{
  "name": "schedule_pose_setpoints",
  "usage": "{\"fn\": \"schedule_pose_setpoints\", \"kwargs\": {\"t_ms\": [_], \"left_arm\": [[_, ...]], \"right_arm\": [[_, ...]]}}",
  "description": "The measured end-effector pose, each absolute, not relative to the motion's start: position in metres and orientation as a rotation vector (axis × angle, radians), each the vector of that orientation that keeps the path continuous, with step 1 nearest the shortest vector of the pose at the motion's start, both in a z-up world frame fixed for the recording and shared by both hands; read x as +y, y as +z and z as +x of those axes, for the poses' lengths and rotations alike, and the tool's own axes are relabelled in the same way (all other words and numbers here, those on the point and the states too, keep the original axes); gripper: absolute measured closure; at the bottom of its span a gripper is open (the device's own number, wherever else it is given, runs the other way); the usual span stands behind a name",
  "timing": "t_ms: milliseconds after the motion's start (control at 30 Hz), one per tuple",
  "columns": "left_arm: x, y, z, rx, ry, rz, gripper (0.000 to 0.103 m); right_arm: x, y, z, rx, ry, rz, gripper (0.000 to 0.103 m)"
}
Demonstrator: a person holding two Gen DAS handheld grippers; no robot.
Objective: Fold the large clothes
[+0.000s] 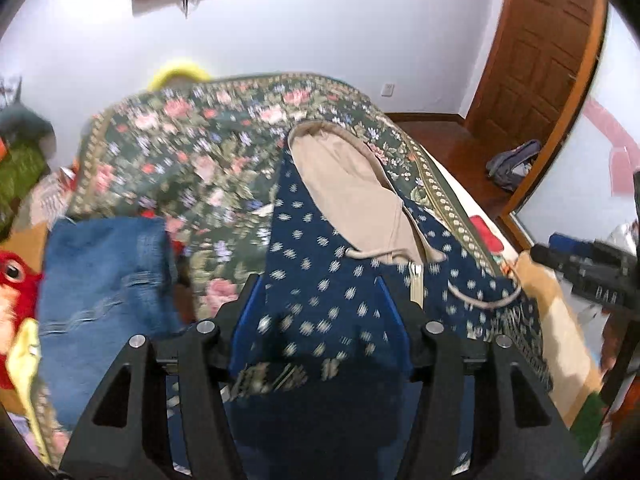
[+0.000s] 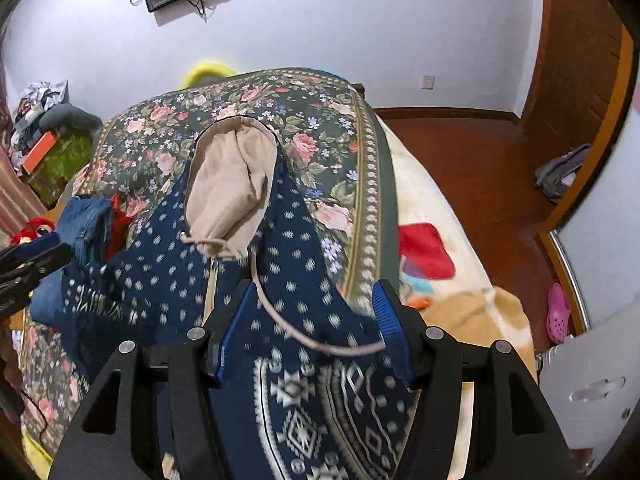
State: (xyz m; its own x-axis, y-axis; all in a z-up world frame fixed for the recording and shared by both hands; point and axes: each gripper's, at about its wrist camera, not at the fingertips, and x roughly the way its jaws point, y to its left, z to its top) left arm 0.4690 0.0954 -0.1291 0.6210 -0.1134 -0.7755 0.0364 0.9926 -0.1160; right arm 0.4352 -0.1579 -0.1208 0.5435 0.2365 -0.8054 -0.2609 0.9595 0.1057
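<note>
A navy hoodie with white dots [image 1: 320, 280] lies on the floral bedspread [image 1: 192, 152]. Its beige-lined hood [image 1: 352, 196] points away from me, with a zipper and drawcord below it. My left gripper [image 1: 324, 300] stands with wide jaws over the hoodie's body, fabric lying between the blue pads. My right gripper [image 2: 312, 312] does the same on the hoodie [image 2: 280, 280] beside the hood [image 2: 232, 184], with the drawcord [image 2: 304, 336] draped between its fingers. Neither clamps the cloth. Each gripper shows at the edge of the other's view.
Blue jeans [image 1: 100, 280] lie left of the hoodie on the bed. A red plush toy [image 1: 12, 280] sits at the far left. A cream blanket with a red patch [image 2: 424, 248] covers the bed's right side. Wooden floor, a door [image 1: 536, 52] and a bag [image 1: 516, 164] are to the right.
</note>
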Motion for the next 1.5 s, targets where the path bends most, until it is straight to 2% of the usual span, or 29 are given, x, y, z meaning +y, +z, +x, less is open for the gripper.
{"fn": "schedule_pose_setpoints", "kwargs": {"t_ms": [433, 700, 733, 800, 833, 900, 967, 1000, 1067, 1367, 1500], "left_arm": [[0.109, -0.216, 0.573, 1.095, -0.07, -0.363, 0.047], [0.112, -0.236, 0.591, 1.079, -0.069, -0.338, 0.046], [0.111, -0.236, 0.59, 1.068, -0.068, -0.322, 0.048], [0.109, -0.236, 0.588, 1.06, -0.066, -0.288, 0.057], [0.108, -0.236, 0.586, 1.055, -0.066, -0.271, 0.06], [0.105, -0.235, 0.585, 1.06, -0.083, -0.236, 0.075], [0.107, -0.234, 0.582, 1.081, -0.107, -0.213, 0.087], [0.108, -0.232, 0.58, 1.094, -0.113, -0.211, 0.093], [0.114, -0.222, 0.573, 1.102, -0.122, -0.226, 0.094], [0.095, -0.133, 0.498, 0.987, -0.221, -0.131, 0.095], [0.088, -0.111, 0.455, 0.968, -0.253, -0.104, 0.095]], "right_arm": [[-0.117, -0.184, 0.514, 1.097, 0.319, 0.051, 0.046], [-0.12, -0.218, 0.54, 1.208, 0.247, 0.166, 0.046], [-0.118, -0.219, 0.54, 1.201, 0.247, 0.146, 0.046], [-0.118, -0.221, 0.541, 1.191, 0.252, 0.139, 0.047], [-0.12, -0.221, 0.54, 1.188, 0.249, 0.152, 0.048], [-0.122, -0.223, 0.54, 1.193, 0.253, 0.176, 0.072], [-0.121, -0.218, 0.534, 1.199, 0.249, 0.157, 0.089], [-0.121, -0.216, 0.533, 1.192, 0.253, 0.137, 0.09], [-0.12, -0.206, 0.525, 1.169, 0.266, 0.112, 0.091], [-0.125, -0.126, 0.45, 1.029, 0.389, 0.05, 0.092], [-0.134, -0.105, 0.414, 0.994, 0.424, 0.017, 0.092]]}}
